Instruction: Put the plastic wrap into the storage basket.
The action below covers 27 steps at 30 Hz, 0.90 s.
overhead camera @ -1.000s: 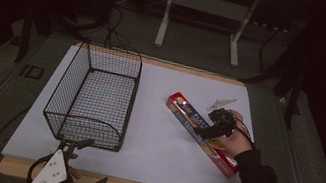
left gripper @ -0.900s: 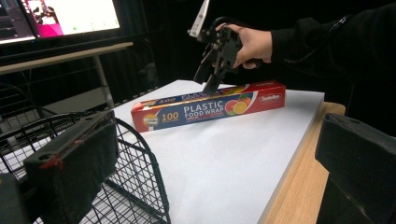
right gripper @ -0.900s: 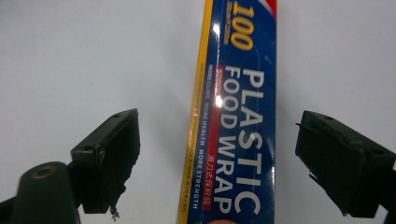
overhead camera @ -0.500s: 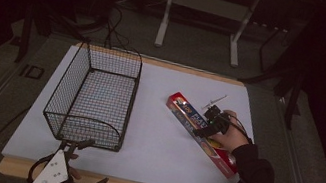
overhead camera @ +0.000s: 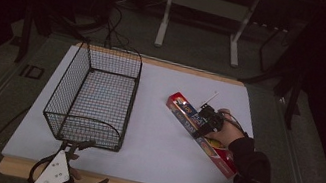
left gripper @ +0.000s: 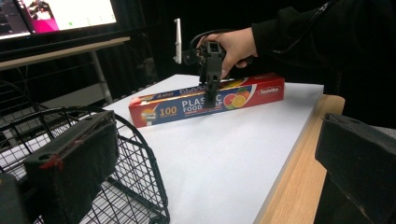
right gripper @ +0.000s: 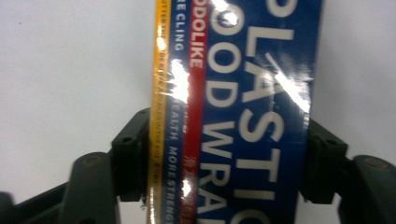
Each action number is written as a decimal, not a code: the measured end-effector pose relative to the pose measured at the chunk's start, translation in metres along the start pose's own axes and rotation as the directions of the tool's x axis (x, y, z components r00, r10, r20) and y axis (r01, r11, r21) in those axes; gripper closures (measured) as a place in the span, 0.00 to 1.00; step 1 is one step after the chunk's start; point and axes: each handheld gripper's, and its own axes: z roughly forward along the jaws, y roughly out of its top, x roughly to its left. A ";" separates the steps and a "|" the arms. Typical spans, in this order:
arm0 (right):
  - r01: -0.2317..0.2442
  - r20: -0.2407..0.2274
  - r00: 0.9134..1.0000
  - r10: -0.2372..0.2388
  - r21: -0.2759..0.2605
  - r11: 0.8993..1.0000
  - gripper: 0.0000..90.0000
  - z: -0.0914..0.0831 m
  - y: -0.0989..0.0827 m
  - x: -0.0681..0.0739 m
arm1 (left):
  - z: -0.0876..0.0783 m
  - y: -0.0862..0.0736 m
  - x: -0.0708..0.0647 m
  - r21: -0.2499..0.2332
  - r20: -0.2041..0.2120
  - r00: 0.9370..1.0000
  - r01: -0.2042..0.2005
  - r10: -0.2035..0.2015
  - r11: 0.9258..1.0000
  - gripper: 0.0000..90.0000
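Observation:
A long blue and red plastic wrap box (overhead camera: 186, 113) lies slanted on the white table top at the right. My right gripper (overhead camera: 201, 128) points down onto its middle. Its jaws have just been closing with the box between them. In the right gripper view both pads (right gripper: 132, 156) press the long sides of the box (right gripper: 243, 93). The left gripper view shows the same grip (left gripper: 212, 91) on the box (left gripper: 177, 107) from the side. My left gripper (overhead camera: 100, 161) rests at the table's front left edge, open, with nothing between its fingers (left gripper: 70, 163).
A black wire basket (overhead camera: 85, 131) stands on the left half of the table, right in front of my left gripper; its rim (left gripper: 140, 154) curves between those jaws. White table top (overhead camera: 157, 141) lies between basket and box. A lit monitor (left gripper: 65, 14) stands beyond the table.
My right gripper has come down onto the box and its jaws have closed in on the box's sides. The left gripper and the basket have stayed where they were.

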 end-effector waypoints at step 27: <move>-0.057 0.049 0.997 0.056 0.013 0.998 0.45 -0.027 0.018 0.000 | 0.001 0.000 0.000 0.010 -0.001 1.000 -0.008 0.008 1.000 0.00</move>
